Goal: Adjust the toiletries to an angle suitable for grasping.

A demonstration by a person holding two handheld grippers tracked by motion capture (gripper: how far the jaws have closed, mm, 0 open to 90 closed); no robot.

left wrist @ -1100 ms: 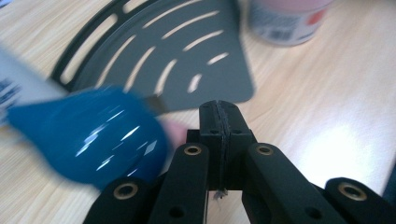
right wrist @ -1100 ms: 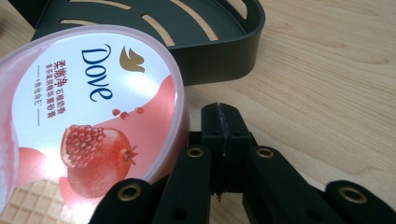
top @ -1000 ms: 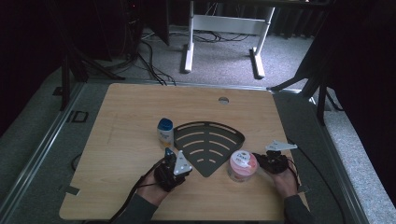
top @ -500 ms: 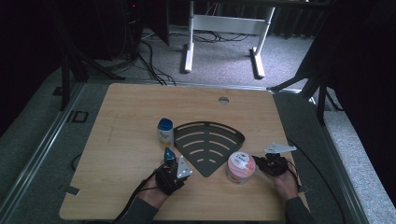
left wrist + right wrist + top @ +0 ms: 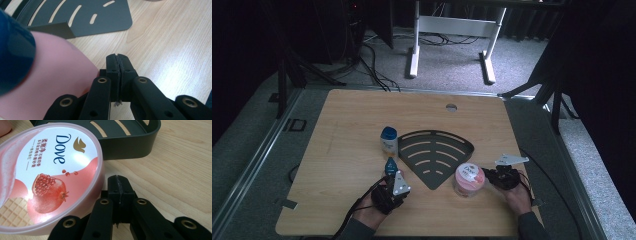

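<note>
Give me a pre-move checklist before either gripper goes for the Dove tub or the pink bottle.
1. Left gripper empty: ok, jaws pressed together on nothing.
2. Right gripper empty: ok, jaws closed, nothing between them.
3. Jaws open enough to grasp: not ok, both need opening first.
4. Dove tub upright, lid on: ok, standing on the table just outside the black corner rack.
5. Pink bottle with blue cap within reach: ok, right beside the left gripper; upright or tilted, cannot tell.
6. Rack free to receive items: ok, nothing in it; the small blue-capped bottle stands beside it.
</note>
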